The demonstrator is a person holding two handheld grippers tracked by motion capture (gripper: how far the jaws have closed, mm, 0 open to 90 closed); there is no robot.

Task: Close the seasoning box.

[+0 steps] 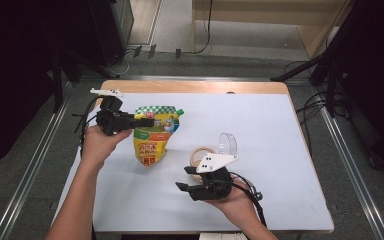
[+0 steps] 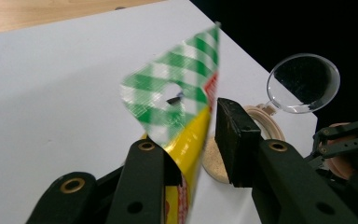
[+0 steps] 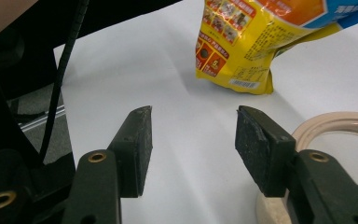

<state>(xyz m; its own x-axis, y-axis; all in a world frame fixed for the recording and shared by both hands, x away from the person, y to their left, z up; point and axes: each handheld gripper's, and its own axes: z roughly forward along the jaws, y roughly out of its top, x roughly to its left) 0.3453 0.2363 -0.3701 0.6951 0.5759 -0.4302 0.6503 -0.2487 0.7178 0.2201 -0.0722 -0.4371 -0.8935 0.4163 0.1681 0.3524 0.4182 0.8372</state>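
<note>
Progress looks early: the yellow pouch (image 1: 155, 134) with its green-checked top lies near the 10 o'clock part of the white table (image 1: 280, 150), and the left gripper (image 1: 147, 121) has reached its upper edge from the 9 o'clock side. In the left gripper view the checked top (image 2: 177, 88) stands between the jaws, against the left-hand one, while the right-hand pad stands off it with a clear gap, so I judge the grasp not closed yet. Closing on the pouch and moving it seem to be what is left.

Toward 6 o'clock the right gripper (image 1: 185, 181) hovers with its jaws wide apart and nothing between them, as the right gripper view shows. From that gripper the pouch's bottom end (image 3: 242, 60) sits at about 1 o'clock, well apart from the fingertips. A small beige container (image 1: 202, 159) with a clear hinged lid (image 1: 227, 142) standing open rests just beyond the right gripper, between it and the table's centre; its rim (image 3: 340, 122) lies just beside the right-hand jaw.
</note>
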